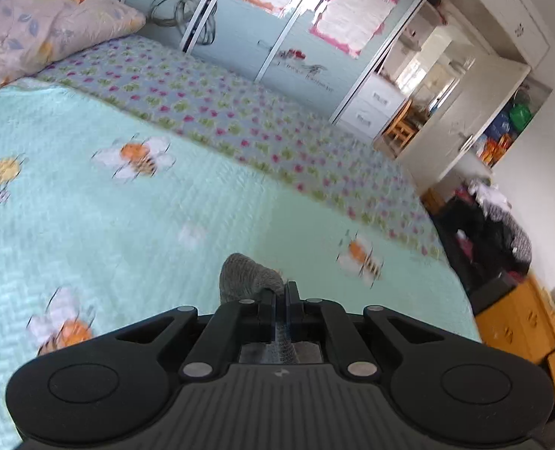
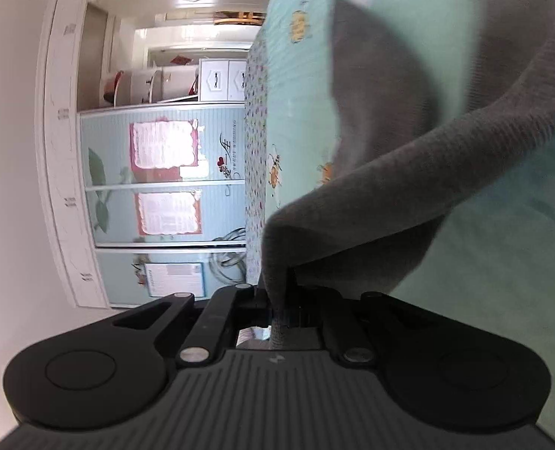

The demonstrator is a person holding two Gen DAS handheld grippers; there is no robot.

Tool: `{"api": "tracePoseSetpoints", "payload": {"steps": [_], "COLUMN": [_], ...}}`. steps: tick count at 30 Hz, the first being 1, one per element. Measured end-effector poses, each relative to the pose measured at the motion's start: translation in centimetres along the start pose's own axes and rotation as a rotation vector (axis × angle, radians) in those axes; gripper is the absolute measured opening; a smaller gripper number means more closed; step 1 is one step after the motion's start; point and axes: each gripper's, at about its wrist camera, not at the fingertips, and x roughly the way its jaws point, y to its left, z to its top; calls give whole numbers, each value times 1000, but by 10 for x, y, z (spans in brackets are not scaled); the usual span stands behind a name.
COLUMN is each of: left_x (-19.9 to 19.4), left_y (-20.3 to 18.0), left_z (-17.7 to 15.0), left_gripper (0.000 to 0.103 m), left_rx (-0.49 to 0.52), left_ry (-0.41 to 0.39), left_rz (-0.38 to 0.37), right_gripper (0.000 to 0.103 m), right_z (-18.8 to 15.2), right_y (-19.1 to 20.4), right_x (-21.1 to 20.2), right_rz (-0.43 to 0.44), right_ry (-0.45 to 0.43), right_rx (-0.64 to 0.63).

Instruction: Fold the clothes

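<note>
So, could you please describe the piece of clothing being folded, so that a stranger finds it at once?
Look at the bed with the mint bee-print quilt. Above it, the grey knitted garment is pinched in both grippers. It is the only plain grey item there.

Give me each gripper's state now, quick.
Left gripper: shut on the grey knitted garment.
Right gripper: shut on the same garment.
</note>
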Motion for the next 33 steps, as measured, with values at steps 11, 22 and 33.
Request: {"api": "tracePoseSetpoints", "payload": {"steps": [11, 22, 33], "left_x": [-94, -175, -173], "left_y": [-79, 201, 355], "left_z": [126, -14, -170], "left_gripper": [4, 4, 12], "left_rx": [52, -127, -330], "left_ry": [-322, -290, -43], "left_rz": [-166, 258, 213], "right_gripper": [6, 7, 19], "right_z": [38, -136, -200], "right_y": [117, -8, -90], "right_x": [40, 77, 29], "right_rz": [280, 14, -142], "right_ry": [-96, 154, 135], "right_rx": [-146, -264, -348]}}
